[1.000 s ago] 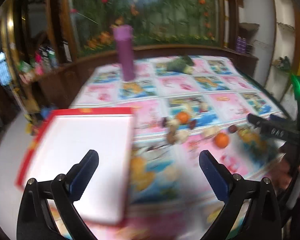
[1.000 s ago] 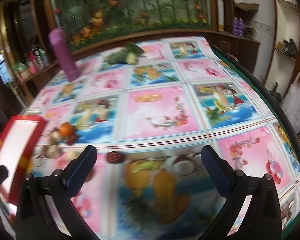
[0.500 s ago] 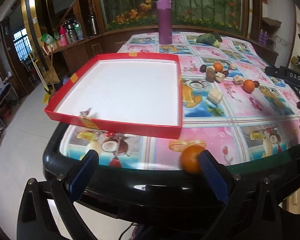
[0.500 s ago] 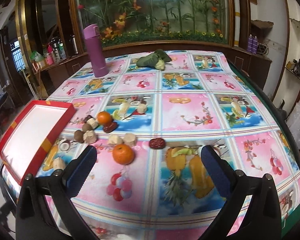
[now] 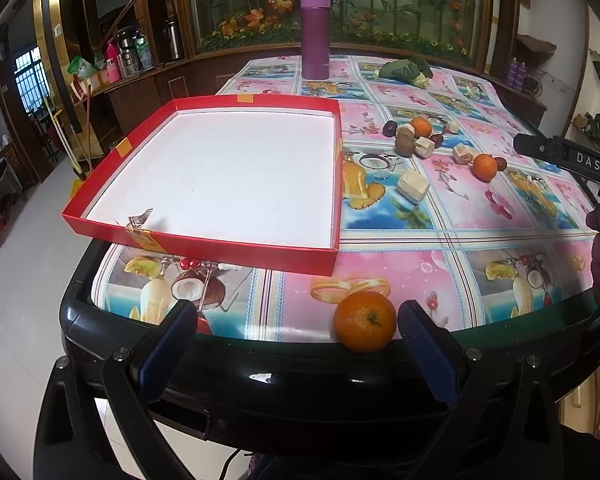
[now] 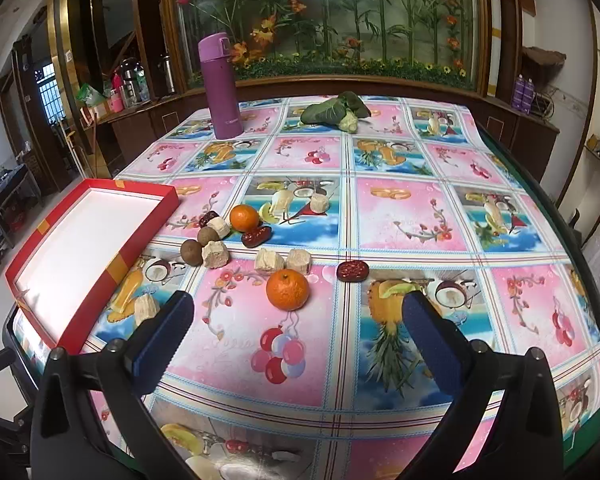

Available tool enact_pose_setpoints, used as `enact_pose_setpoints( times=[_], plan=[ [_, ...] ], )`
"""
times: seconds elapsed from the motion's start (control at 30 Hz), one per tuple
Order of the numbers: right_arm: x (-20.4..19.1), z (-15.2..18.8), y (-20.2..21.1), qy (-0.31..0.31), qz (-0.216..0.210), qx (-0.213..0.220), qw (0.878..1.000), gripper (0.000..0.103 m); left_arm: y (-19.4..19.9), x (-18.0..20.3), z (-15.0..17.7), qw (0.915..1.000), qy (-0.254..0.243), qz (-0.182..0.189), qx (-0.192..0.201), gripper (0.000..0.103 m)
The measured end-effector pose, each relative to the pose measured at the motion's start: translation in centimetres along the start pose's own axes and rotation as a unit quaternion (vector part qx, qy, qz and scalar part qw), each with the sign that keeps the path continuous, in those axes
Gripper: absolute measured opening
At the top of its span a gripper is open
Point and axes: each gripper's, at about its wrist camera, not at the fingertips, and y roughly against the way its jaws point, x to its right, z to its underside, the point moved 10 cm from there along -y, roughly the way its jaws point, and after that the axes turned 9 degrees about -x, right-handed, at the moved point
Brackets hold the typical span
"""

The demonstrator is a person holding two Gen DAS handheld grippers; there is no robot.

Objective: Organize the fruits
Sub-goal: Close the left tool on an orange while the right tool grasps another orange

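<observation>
Since half a second ago both views have barely shifted; my left claw (image 5: 296, 336) and right claw (image 6: 298, 330) gape wide, empty. Tray (image 5: 204, 236) bare; orange (image 5: 365, 322) ungrasped.

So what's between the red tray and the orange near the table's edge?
Nothing. In the left wrist view, only bare fruit-print tablecloth separates the red tray from that orange.

Shallow red cardboard tray with white floor (image 5: 220, 172): empty | round orange mandarin (image 5: 365, 322): table's near edge | left gripper (image 5: 296, 344): jaws apart
</observation>
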Motion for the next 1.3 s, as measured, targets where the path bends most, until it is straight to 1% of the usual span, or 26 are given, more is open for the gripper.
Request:
enact_pose_setpoints(
  times=[0.17,0.33,0.63,0.67,0.73,0.77,0.8,0.83,1.0,1.03,1.07,1.13,1.17,1.2,1.3],
  plan=[
    [-0.1,0.2,-0.2,0.005,0.004,-0.002,1.0,0.103,-0.2,0.1,0.1,1.0,-0.001,-0.001,-0.007,0.1],
    [-0.3,0.3,-0.5,0.004,0.0,-0.007,1.0,0.103,-0.4,0.2,0.2,0.9999,-0.001,0.001,-0.013,0.1],
    [-0.9,0.9,-1.9,0.014,-0.004,-0.026,1.0,0.103,-1.8,0.6,0.7,0.9989,0.007,0.024,-0.04,0.1],
    [-0.9,1.0,-2.1,0.014,-0.005,-0.03,0.999,0.103,-2.0,0.7,0.7,0.9986,0.009,0.028,-0.043,0.098],
    [-0.8,1.2,-2.7,0.013,-0.004,-0.039,0.999,0.103,-2.3,0.9,0.9,0.9981,0.01,0.039,-0.047,0.087],
    [-0.7,1.3,-3.0,0.012,-0.004,-0.043,0.999,0.103,-2.4,1.1,1.0,0.9977,0.01,0.044,-0.051,0.086],
    [-0.6,1.4,-3.1,0.01,-0.004,-0.046,0.999,0.103,-2.3,1.1,0.9,0.9982,0.008,0.038,-0.046,0.083],
    [-0.5,1.5,-3.2,0.008,-0.004,-0.047,0.999,0.103,-2.2,1.3,0.8,0.9985,0.004,0.036,-0.042,0.077],
    [-0.4,1.5,-3.4,0.007,-0.003,-0.047,0.999,0.103,-2.1,1.9,0.6,0.9984,-0.009,0.041,-0.037,0.063],
    [-0.4,1.5,-3.5,0.008,-0.002,-0.047,0.999,0.103,-2.1,2.1,0.5,0.9983,-0.012,0.044,-0.038,0.057],
    [-0.4,1.5,-3.5,0.01,-0.001,-0.048,0.999,0.103,-2.1,2.3,0.5,0.9981,-0.015,0.047,-0.037,0.054],
    [-0.3,1.5,-3.6,0.011,0.0,-0.048,0.999,0.103,-1.9,2.7,0.5,0.9978,-0.021,0.053,-0.033,0.043],
    [-0.3,1.5,-3.6,0.011,0.0,-0.049,0.999,0.103,-1.9,2.9,0.5,0.9976,-0.025,0.057,-0.032,0.041],
    [-0.2,1.5,-3.8,0.012,0.0,-0.05,0.999,0.103,-1.9,3.0,0.4,0.9974,-0.027,0.06,-0.031,0.035],
    [-0.2,1.4,-4.3,0.013,-0.004,-0.056,0.998,0.103,-1.8,3.2,0.3,0.997,-0.03,0.065,-0.029,0.035]
  ],
)
